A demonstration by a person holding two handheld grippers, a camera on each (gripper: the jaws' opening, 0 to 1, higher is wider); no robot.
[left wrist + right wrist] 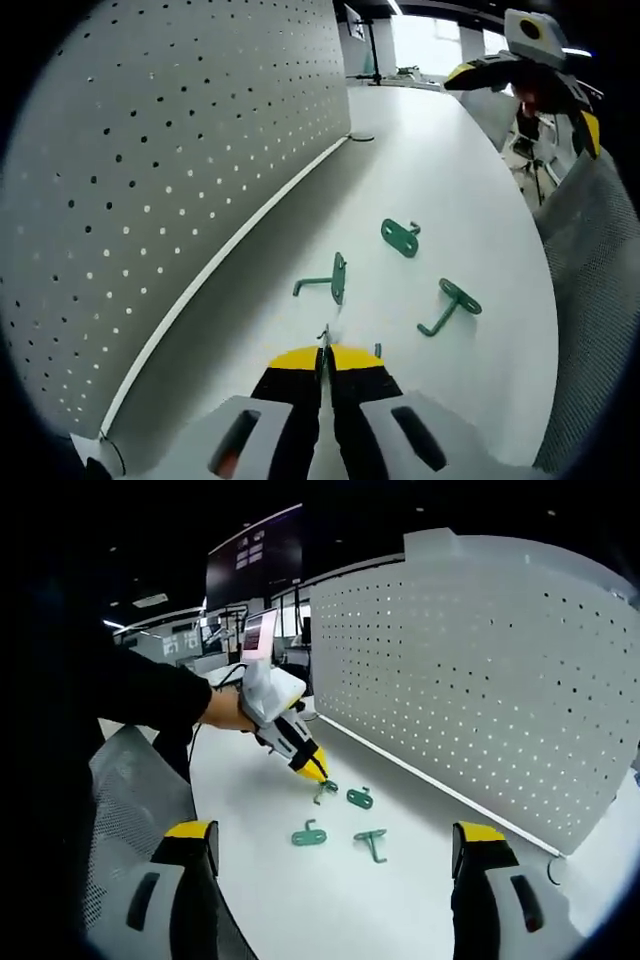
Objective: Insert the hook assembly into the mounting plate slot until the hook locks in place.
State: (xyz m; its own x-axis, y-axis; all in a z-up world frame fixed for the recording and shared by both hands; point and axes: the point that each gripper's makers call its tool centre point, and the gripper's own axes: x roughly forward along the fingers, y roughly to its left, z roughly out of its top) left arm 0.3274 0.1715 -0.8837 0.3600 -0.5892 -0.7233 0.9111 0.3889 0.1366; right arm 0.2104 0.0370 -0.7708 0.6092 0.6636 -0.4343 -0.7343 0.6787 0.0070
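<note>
A white pegboard (150,180) (480,680) stands upright along the table's far side. Three green hooks lie loose on the white table: one (335,278) just ahead of my left gripper, one (400,237) farther off, one (450,305) to the right. My left gripper (323,355) is shut, with a thin metal sliver poking out between its yellow tips. In the right gripper view a hand holds that left gripper (318,770) low over the table with a small green hook (325,788) at its tip. My right gripper (337,880) (528,95) hangs wide open and holds nothing.
The white table (470,190) (300,900) curves away, with a grey mesh chair back (590,260) (130,780) close to its edge. A sleeved arm (140,695) reaches in from the left. Desks and screens stand in the dark background.
</note>
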